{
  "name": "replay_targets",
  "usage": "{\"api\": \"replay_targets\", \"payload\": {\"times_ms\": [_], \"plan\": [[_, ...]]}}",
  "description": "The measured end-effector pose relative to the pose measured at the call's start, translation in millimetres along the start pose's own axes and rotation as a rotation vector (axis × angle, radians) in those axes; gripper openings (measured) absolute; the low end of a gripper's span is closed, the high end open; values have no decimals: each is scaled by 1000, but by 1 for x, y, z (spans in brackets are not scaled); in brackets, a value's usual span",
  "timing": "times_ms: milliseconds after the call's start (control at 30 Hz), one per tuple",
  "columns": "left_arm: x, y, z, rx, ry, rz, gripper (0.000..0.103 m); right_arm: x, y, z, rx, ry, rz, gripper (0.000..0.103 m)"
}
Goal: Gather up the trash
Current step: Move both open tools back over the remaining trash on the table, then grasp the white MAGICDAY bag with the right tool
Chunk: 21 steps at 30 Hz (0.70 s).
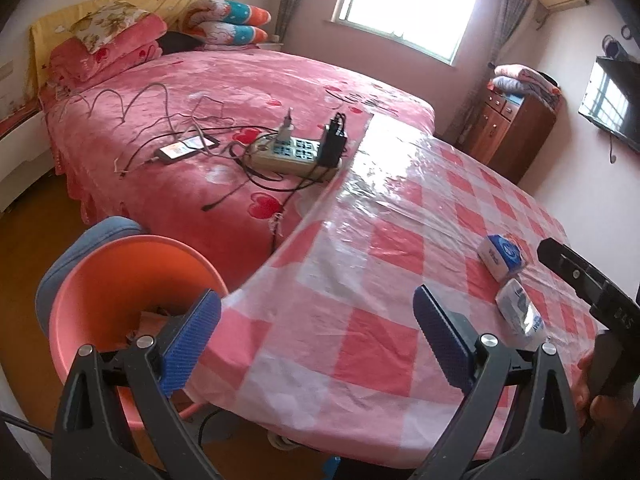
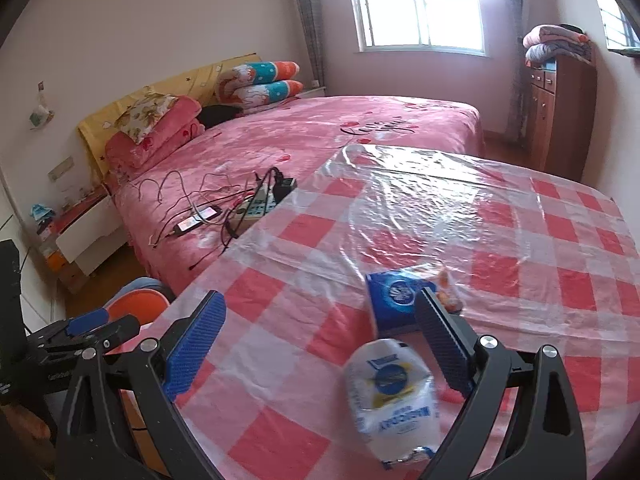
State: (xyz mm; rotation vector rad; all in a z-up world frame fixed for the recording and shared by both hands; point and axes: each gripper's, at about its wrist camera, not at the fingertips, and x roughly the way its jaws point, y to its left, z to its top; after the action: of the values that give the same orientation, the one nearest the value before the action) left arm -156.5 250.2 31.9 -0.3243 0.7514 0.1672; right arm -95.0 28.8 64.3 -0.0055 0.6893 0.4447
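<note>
Left wrist view: left gripper hangs low at the near edge of the worktop, jaws wide, nothing betw. them. Its left pad sits over the orange bin, which stands on the floor just beside the worktop edge w/ some scraps inside; right pad is over the checked cloth. Two bits of trash lie at right: a blue-white box and, nearer, a white packet, close together, can't tell if touching. Right gripper's black body enters from the right edge, just past the packet; its fingers aren't visible here. Beyond the worktop: bed w/ a power strip, black charger, phone and loose cables right by the worktop's far-left edge.

Right wrist view: right gripper tilts down over the worktop, jaws wide, holding nothing. Packet lies on the cloth betw. the two pads, nearer the right one, not touched. Box is just past it, partly behind the right pad; a small orange-white wrapper sits right by the box. Left gripper shows at far left, over the bin. Clear plastic film covers the cloth further back.
</note>
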Motion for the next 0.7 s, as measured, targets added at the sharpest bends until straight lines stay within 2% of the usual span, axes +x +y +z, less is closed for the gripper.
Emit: {"api": "replay_targets", "payload": {"times_ms": [267,700], "plan": [[5,-22,-7,29,32,-17,97,-4,-22,-4,33,-1,-8,94],[9,-49,-14,49,61,-87,97,-10,-57,-8,78,24,-36,94]]}}
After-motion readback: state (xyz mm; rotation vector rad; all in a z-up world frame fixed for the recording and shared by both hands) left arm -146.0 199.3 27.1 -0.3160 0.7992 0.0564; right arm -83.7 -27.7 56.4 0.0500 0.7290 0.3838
